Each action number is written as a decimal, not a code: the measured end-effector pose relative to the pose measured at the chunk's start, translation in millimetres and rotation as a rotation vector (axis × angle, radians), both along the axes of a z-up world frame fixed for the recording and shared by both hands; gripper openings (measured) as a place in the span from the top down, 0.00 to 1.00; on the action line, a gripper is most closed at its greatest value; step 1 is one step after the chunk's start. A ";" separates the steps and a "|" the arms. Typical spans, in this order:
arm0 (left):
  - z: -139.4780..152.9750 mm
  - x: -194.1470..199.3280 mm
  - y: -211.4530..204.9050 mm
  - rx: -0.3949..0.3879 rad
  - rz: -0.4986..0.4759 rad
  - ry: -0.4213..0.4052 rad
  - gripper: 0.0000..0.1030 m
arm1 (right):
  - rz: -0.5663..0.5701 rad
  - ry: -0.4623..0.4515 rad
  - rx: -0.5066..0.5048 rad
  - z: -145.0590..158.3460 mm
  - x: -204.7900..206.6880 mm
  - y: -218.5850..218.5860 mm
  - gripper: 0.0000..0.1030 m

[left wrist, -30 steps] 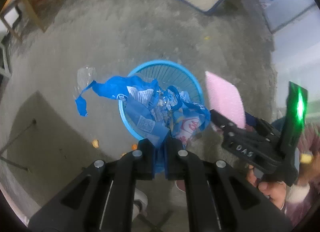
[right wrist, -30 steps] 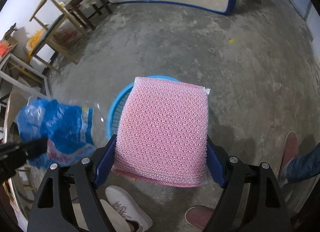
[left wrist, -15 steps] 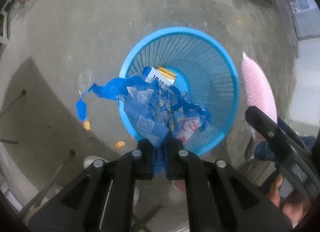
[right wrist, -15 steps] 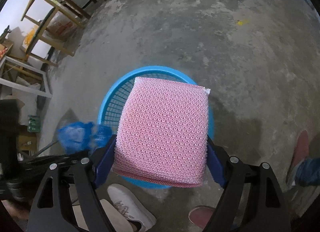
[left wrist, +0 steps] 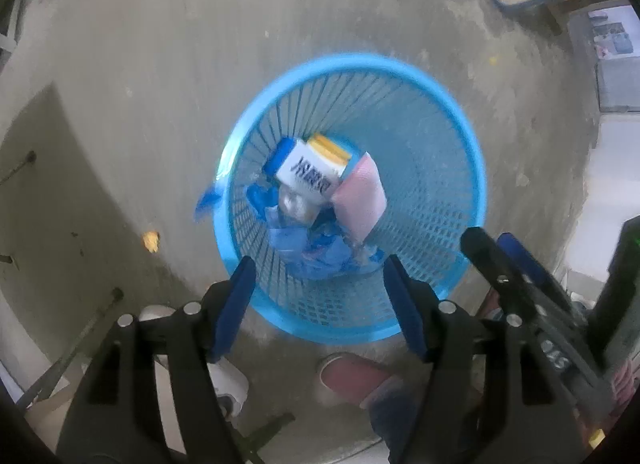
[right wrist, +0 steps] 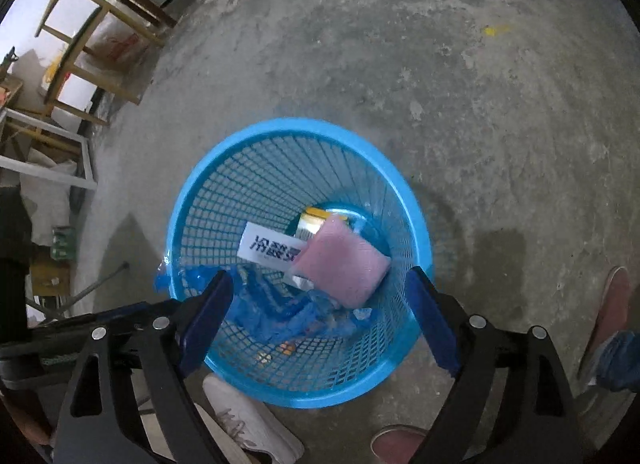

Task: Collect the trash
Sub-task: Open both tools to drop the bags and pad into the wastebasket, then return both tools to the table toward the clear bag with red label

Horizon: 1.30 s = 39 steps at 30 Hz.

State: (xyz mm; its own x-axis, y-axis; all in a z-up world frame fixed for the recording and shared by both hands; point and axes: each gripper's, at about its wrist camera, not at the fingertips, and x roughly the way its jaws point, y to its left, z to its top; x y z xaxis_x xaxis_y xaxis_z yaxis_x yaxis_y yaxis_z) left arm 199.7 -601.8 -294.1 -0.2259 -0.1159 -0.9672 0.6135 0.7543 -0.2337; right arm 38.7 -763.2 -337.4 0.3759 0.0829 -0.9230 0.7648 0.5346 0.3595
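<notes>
A blue mesh bin point(left wrist: 460, 136) point(right wrist: 224, 184) stands on the concrete floor below both grippers. Inside it lie a pink sponge point(left wrist: 360, 200) point(right wrist: 344, 264), a crumpled blue plastic bag point(left wrist: 304, 248) point(right wrist: 276, 312) and a white and yellow carton point(left wrist: 308, 172) point(right wrist: 268, 248). My left gripper point(left wrist: 318, 276) hangs over the bin's near rim, its jaws opening and nothing between them. Above the same rim my right gripper point(right wrist: 318, 292) also has its jaws opening and holds nothing. The right gripper's fingers point(left wrist: 504, 264) show at the right of the left wrist view.
Shoes of people stand close to the bin: a white one point(right wrist: 248, 424) and pinkish ones point(left wrist: 352, 376) point(right wrist: 612, 304). An orange scrap point(left wrist: 151, 240) lies on the floor left of the bin. Wooden frames and chairs point(right wrist: 80, 56) stand at the far left.
Both grippers came down over the bin and let go. The blue bag dropped from the left gripper and the pink sponge from the right one, and both now lie in the bin.
</notes>
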 end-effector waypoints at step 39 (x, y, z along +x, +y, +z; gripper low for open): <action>320.2 -82.4 424.8 -0.494 0.327 -0.719 0.18 | 0.373 -0.480 -0.517 336.1 -27.1 300.6 0.06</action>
State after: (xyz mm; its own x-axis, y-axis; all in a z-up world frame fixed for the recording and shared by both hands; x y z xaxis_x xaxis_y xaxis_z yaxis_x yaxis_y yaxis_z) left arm 117.3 -177.0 26.1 0.5250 -0.5042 -0.6857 0.5102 0.8313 -0.2206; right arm 11.6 -462.6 -1.3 0.7738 -0.1129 -0.6233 0.3269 0.9140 0.2403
